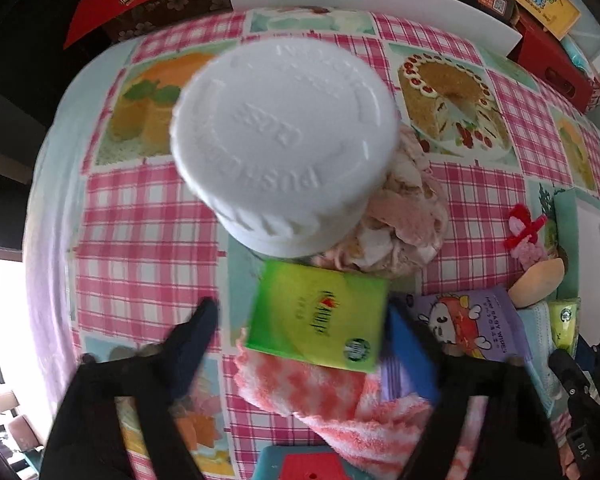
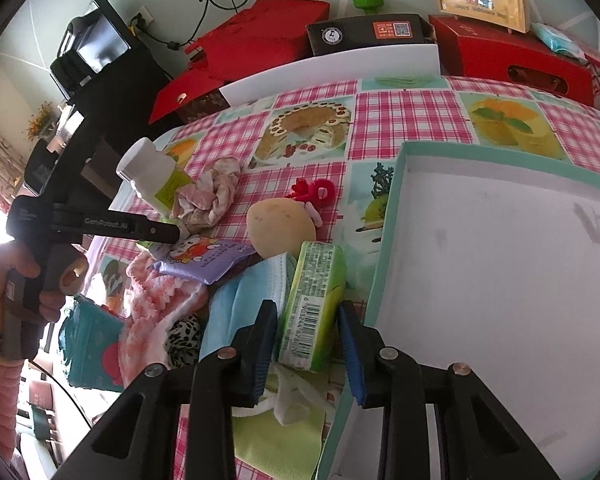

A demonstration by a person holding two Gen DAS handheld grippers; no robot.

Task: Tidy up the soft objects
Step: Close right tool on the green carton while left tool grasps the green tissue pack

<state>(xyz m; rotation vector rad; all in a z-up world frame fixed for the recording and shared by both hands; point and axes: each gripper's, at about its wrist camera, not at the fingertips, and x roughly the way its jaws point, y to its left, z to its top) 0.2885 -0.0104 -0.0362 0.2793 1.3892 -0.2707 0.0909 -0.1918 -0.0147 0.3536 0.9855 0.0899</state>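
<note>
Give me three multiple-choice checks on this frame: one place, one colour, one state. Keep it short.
1. Where is the white-capped bottle?
A) on a chair
B) on the tablecloth, beside the crumpled pink cloth
C) on the floor

2. What colour is the baby wipes packet?
A) purple
B) yellow
C) black

3. How does the green tissue pack between the right claw's fingers sit?
A) flat, face up
B) torn open
C) on edge, barcode showing

Answers:
1. B: it sits on the checked cloth right next to the crumpled one.
2. A: its wrapper is purple with a cartoon.
3. C: its narrow barcode side faces the camera.
</note>
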